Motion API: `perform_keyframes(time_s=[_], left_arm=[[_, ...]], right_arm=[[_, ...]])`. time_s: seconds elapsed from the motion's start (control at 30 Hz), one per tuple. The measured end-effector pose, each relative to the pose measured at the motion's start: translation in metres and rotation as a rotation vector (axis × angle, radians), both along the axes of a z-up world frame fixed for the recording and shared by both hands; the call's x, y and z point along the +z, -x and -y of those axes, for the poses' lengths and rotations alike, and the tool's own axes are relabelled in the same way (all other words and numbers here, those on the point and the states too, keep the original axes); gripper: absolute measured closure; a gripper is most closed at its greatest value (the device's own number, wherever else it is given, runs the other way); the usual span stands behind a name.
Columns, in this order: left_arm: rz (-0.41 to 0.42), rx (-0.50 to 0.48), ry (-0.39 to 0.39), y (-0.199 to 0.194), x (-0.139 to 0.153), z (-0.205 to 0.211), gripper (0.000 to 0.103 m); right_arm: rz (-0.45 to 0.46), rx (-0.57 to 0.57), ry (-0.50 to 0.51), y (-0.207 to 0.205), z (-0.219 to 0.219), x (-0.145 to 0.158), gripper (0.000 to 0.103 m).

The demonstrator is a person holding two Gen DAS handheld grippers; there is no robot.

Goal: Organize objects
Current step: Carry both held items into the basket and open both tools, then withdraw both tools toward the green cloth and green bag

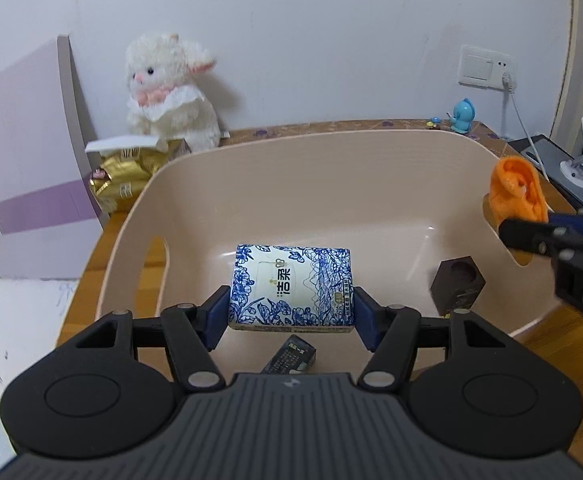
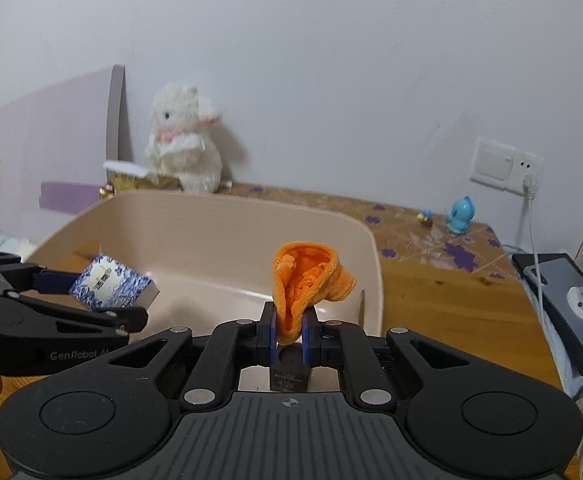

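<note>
My left gripper (image 1: 291, 312) is shut on a blue-and-white tissue pack (image 1: 291, 286), held above the inside of a beige plastic bin (image 1: 331, 168). In the right wrist view the same tissue pack (image 2: 111, 285) hangs over the bin's left part (image 2: 211, 216). My right gripper (image 2: 289, 334) is shut on a crumpled orange cloth (image 2: 309, 280), which stands up from the pads over the bin's right side. The orange cloth (image 1: 517, 192) shows at the bin's right rim. On the bin floor sit a dark hexagonal block (image 1: 457, 286) and a small dark box (image 1: 291, 358).
A white plush rabbit (image 1: 171, 88) leans on the back wall beside a gold packet (image 1: 127, 176). A blue toy figure (image 1: 463, 116) stands on the wooden table (image 2: 451, 300) at the back right. A wall socket with a cable (image 2: 529, 184) and a dark device (image 2: 559, 296) lie right.
</note>
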State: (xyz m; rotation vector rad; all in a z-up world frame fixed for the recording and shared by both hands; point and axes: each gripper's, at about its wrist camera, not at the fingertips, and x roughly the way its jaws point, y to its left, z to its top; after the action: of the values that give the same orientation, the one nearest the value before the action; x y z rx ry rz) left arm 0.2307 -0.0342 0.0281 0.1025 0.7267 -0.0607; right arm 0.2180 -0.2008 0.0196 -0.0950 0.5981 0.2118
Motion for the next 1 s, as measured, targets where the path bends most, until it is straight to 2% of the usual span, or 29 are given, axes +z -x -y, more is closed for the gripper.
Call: perform_keyframes(time_s=[0.07,0.13,0.2,0.23,0.27,0.33,0.53,0.77,0.9,1.0], left_arm=[[-0.018,0.003,0.016,-0.004,-0.001,-0.003,0.037],[-0.022,0.005,0.013,-0.004,-0.001,-0.004,0.037],[-0.015,0.007,0.004,-0.003,0.001,-0.005,0.033],[-0.010,0.011,0.007,-0.001,0.002,-0.006,0.025],[-0.001,0.014,0.011,0.001,0.005,-0.007,0.023],[0.013,0.020,0.020,0.005,0.010,-0.010,0.021],[0.052,0.030,0.014,0.024,0.028,-0.012,0.018],[0.086,0.024,0.022,0.056,0.044,-0.018,0.012],[0.094,0.022,0.013,0.075,0.046,-0.022,0.012],[0.087,0.024,0.013,0.087,0.044,-0.026,0.012]], right_arm=[[-0.025,0.007,-0.002,-0.003,-0.002,-0.005,0.088],[-0.038,0.005,-0.006,-0.004,-0.003,-0.008,0.071],[-0.040,0.000,-0.012,-0.004,-0.003,-0.009,0.062],[-0.037,-0.004,-0.014,-0.002,-0.002,-0.008,0.058],[-0.034,-0.006,-0.018,0.000,-0.001,-0.007,0.057],[-0.023,-0.010,-0.023,0.005,0.001,-0.003,0.046],[0.038,-0.020,-0.021,0.027,0.006,0.016,0.027],[0.066,-0.019,-0.023,0.057,0.007,0.028,0.024],[0.059,-0.015,-0.024,0.071,0.004,0.028,0.015],[0.050,-0.007,-0.025,0.081,0.002,0.025,0.013]])
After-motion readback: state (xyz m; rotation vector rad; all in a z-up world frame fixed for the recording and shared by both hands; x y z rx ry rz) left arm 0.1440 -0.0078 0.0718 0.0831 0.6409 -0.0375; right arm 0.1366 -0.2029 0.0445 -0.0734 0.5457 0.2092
